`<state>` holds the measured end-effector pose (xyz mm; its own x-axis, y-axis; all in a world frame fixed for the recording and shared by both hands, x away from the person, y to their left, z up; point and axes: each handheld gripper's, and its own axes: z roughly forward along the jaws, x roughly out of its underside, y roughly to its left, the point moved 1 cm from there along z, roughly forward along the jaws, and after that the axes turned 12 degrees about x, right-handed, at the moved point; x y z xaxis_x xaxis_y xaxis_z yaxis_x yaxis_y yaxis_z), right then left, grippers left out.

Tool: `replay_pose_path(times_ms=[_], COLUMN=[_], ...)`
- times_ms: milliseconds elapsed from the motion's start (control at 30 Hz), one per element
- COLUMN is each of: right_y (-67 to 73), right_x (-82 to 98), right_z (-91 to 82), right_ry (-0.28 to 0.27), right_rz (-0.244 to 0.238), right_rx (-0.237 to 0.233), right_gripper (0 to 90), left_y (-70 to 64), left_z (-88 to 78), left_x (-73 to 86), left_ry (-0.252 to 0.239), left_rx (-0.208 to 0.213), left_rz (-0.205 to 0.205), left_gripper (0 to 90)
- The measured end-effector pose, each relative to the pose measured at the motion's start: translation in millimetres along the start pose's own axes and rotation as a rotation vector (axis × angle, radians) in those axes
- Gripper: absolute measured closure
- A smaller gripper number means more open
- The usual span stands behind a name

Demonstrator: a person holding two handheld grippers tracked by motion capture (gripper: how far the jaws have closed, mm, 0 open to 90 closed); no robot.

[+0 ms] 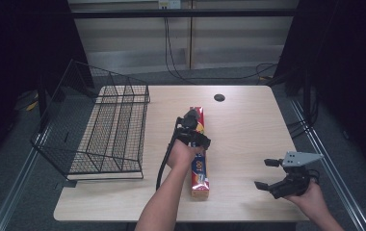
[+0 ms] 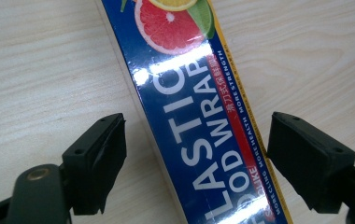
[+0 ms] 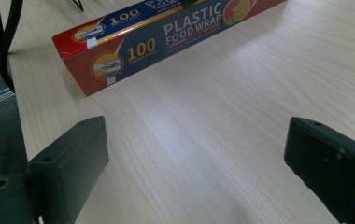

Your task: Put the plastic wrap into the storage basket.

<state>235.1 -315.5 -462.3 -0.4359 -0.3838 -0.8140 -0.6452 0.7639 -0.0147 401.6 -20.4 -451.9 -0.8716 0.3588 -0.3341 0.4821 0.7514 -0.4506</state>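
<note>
Over the middle of the bench (image 1: 248, 130), the left hand-held gripper (image 1: 196, 139) hangs above a long box of plastic food wrap (image 1: 200, 168), jaws spread wide, one to either side of the carton. From the left gripper view, the box (image 2: 199, 116) runs diagonally between the two black jaws, with bare wood showing on both sides, so nothing is touching it yet. It lies flat, lengthwise, running away from the person, just beside the wire basket (image 1: 109, 130), which stands at the left.

Down at the near right corner, the right hand-held gripper (image 1: 273, 175) waits, jaws also apart and holding nothing. In its own view the red end of the box (image 3: 133, 51) lies ahead, well clear of the jaws.

Now the risks. The carton sits skewed to the jaw line, so a close from this angle would likely catch it corner-first and twist it across the wood rather than clamp it square. The printed surface is glossy, with a bright glare on it, and my guess is that the pads could slide. The gripper appears to be past the middle of a long box, so a lift from there may let the near end droop and swing. And thin card could buckle under a hard squeeze. If the basket is the goal, its raised wire rim could snag a sagging end.
</note>
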Motion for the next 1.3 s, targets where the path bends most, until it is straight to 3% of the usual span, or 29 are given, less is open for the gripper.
replay_pose_path(times_ms=[133,400,500,700,833,933,1067,1300], right_y=[0.0,-0.1,-0.4,-0.4,-0.5,-0.3,-0.6,-0.9], right_x=[-0.1,-0.2,-0.3,-0.4,-0.3,-0.5,-0.6,-0.9], right_z=[0.1,-0.3,0.0,-0.1,0.0,-0.2,-0.8,-0.7], right_ry=[0.000,-0.006,-0.006,-0.007,-0.006,-0.006,-0.009,-0.013], right_rz=[0.001,0.003,0.005,0.006,0.005,0.005,0.006,0.008], right_rx=[0.002,0.001,-0.004,-0.008,-0.007,-0.006,-0.007,-0.004], right_gripper=[6.4,6.5,6.5,6.6,6.6,6.7,6.8,6.8], left_y=[-2.6,0.3,3.0,4.1,0.4,-0.1,-1.5,-4.8], left_z=[2.7,3.7,3.2,3.2,4.1,3.9,4.4,5.0], left_x=[-0.3,-0.4,-0.5,-1.0,-2.1,-2.4,-2.9,-4.0], left_ry=[0.000,-0.005,-0.017,-0.023,-0.023,-0.012,-0.015,-0.010], left_rx=[-0.007,0.005,0.029,0.033,0.013,0.002,-0.005,-0.027], left_rz=[0.020,0.014,-0.005,-0.028,-0.056,-0.049,-0.079,-0.094], left_gripper=[27.6,28.9,29.5,31.1,31.6,32.0,32.8,34.3])
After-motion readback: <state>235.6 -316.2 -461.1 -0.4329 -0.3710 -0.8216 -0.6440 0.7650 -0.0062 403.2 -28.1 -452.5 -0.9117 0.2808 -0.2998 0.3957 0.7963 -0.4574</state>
